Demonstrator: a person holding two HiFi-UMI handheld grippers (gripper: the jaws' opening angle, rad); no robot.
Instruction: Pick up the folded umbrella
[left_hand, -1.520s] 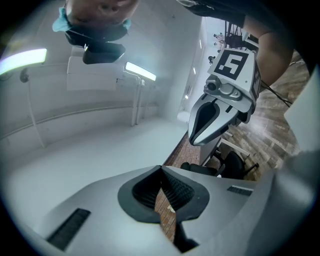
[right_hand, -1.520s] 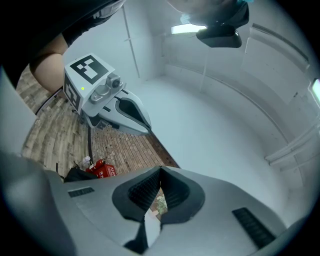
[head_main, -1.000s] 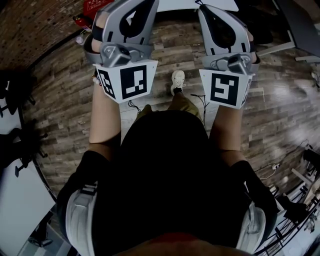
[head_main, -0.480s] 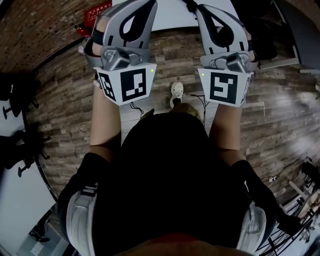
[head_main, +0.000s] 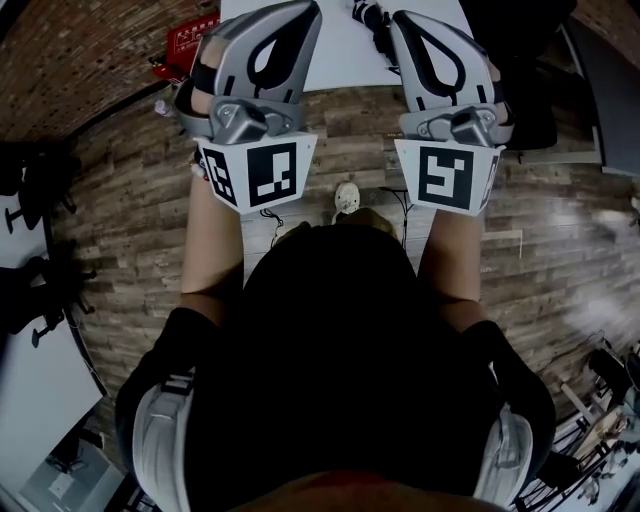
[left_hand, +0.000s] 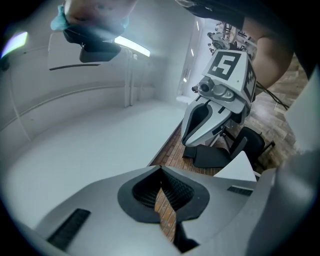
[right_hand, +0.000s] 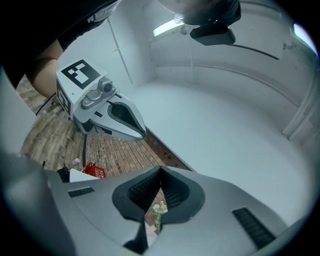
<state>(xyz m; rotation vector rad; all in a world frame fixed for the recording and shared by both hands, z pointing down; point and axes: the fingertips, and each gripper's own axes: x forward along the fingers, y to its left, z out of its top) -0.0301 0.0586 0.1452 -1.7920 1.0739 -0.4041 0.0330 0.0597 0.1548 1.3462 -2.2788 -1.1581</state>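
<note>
The left gripper (left_hand: 161, 172) and the right gripper (right_hand: 160, 175) are hovering side by side above the wooden floor (head_main: 120, 210), each with its jaws pressed together on nothing. A white bench (head_main: 340, 55) is lying just ahead of both. A dark item (head_main: 370, 15) is resting on it between the gripper tips. Whether that item is the folded umbrella cannot be told.
</note>
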